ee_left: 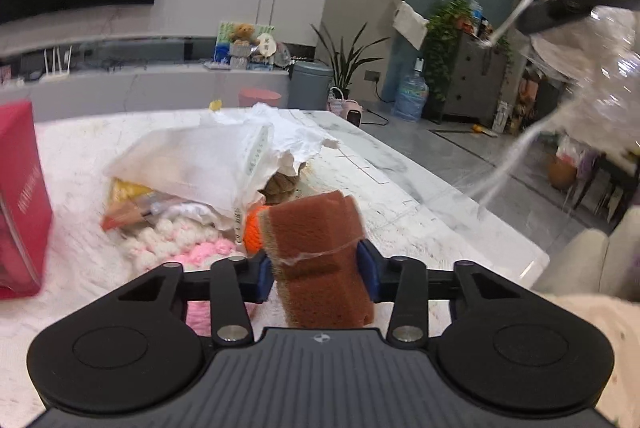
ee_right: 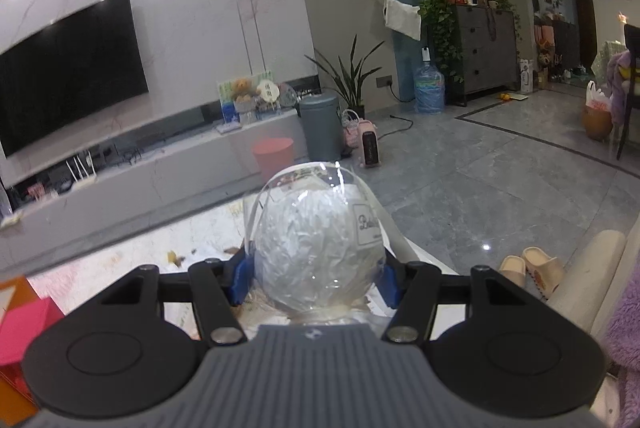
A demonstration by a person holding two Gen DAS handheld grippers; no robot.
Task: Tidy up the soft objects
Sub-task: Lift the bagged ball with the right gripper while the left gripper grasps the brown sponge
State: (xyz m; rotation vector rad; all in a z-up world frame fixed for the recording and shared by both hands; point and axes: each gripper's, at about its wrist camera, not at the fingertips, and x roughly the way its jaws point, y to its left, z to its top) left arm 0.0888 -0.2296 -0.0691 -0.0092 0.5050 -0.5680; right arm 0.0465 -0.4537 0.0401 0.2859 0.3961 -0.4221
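My left gripper (ee_left: 316, 270) is shut on a brown sponge (ee_left: 320, 228) in thin clear wrap, with the blue pads pressing its sides. Just beyond it on the white marble table (ee_left: 400, 180) lies a pile: a crumpled white plastic bag (ee_left: 208, 164), a pink and white crochet piece (ee_left: 188, 244), an orange yarn item (ee_left: 254, 228) and a brown knitted item (ee_left: 280, 186). My right gripper (ee_right: 315, 282) is shut on a clear plastic bag of white stuffing (ee_right: 316, 240) with a white ribbon handle. That bag (ee_left: 600, 68) hangs blurred at the upper right of the left wrist view.
A red box (ee_left: 20, 196) stands at the table's left side, and pink and orange boxes (ee_right: 24, 328) sit at the left of the right wrist view. The table's right edge drops to a grey tiled floor with beige slippers (ee_right: 532, 268) beside a pale sofa arm (ee_right: 580, 280).
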